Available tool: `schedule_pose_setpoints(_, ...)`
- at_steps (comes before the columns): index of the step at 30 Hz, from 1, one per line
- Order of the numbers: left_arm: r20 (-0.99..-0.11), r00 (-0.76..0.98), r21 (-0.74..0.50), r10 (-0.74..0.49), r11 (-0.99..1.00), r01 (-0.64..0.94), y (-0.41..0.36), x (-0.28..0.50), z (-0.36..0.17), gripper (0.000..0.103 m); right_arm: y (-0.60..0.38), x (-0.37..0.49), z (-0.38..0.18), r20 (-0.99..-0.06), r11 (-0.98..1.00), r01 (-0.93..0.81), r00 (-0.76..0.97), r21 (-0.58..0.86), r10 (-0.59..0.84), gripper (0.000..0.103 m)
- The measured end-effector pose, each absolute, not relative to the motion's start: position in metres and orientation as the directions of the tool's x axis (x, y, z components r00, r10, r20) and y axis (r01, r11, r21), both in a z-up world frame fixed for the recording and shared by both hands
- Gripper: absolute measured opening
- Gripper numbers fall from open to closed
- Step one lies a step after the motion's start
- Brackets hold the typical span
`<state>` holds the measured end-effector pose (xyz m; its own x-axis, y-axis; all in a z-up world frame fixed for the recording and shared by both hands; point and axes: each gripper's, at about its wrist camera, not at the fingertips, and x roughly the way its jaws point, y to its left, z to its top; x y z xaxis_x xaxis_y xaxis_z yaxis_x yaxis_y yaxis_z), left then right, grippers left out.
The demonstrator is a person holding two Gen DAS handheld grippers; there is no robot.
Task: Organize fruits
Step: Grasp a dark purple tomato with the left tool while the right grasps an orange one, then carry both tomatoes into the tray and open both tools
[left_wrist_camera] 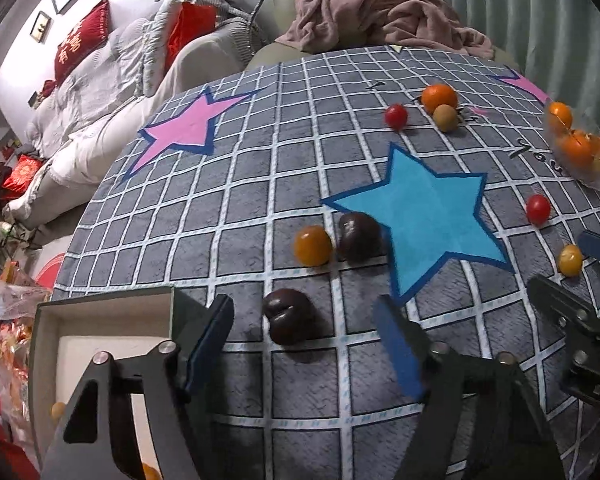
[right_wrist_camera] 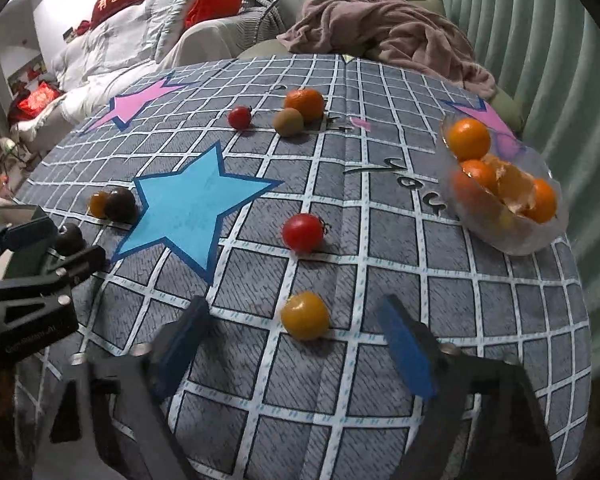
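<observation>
Left wrist view: left gripper (left_wrist_camera: 308, 344) is hovering low over the worktop (left_wrist_camera: 260, 208), fingers (left_wrist_camera: 212, 332) standing wide apart and gripping nothing. A dark fruit (left_wrist_camera: 290, 320) is lying between them, just ahead, touching neither. A second dark fruit (left_wrist_camera: 358, 238) is sitting touching a yellow tomato (left_wrist_camera: 313, 246) beside the blue star (left_wrist_camera: 428, 216). An open box (left_wrist_camera: 104, 312) is sitting at the left finger; a yellow fruit (left_wrist_camera: 58, 409) is showing inside. The right gripper (left_wrist_camera: 580, 280) is entering at the right edge, near another yellow tomato (left_wrist_camera: 570, 259) and a red tomato (left_wrist_camera: 538, 209).

Right wrist view: right gripper (right_wrist_camera: 296, 350) is also holding its fingers (right_wrist_camera: 410, 354) wide apart, empty. A yellow tomato (right_wrist_camera: 305, 315) is lying just ahead between them; a red tomato (right_wrist_camera: 303, 233) is sitting beyond. A clear bowl (right_wrist_camera: 512, 240) is holding oranges (right_wrist_camera: 469, 138) at right. Far side: an orange (right_wrist_camera: 306, 103) touching a kiwi (right_wrist_camera: 288, 121), and a red tomato (right_wrist_camera: 240, 117) nearby.
</observation>
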<state>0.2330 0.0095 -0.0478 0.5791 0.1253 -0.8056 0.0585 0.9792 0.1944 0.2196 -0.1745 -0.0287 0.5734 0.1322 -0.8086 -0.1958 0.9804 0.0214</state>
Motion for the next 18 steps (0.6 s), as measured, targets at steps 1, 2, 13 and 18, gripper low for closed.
schedule_pose_setpoints(1,-0.806,0.580,0.193,0.121,0.979,0.065,0.008,0.233,-0.048,0.060,-0.174,0.219,-0.028,-0.805,0.979,-0.200,0.577,0.022,0.136,0.070)
schedule_pose_setpoints(2,-0.807,0.580,0.188,0.111,0.979,0.074,0.006,0.231,-0.048,0.056,-0.174,0.218,-0.027,-0.802,0.979,-0.204,0.581,0.021,0.139,0.057)
schedule_pose_setpoints(13,-0.796,0.596,0.163,0.107,0.986,0.040,0.016,0.215,-0.045,0.029,-0.194,0.197,-0.024,-0.790,0.970,-0.198,0.567,0.143,0.232,0.023)
schedule_pose_setpoints(18,-0.797,0.598,0.132,0.082,0.991,0.040,0.016,0.202,-0.042,0.029,-0.210,0.175,-0.025,-0.786,0.960,-0.182,0.552,0.211,0.277,0.023)
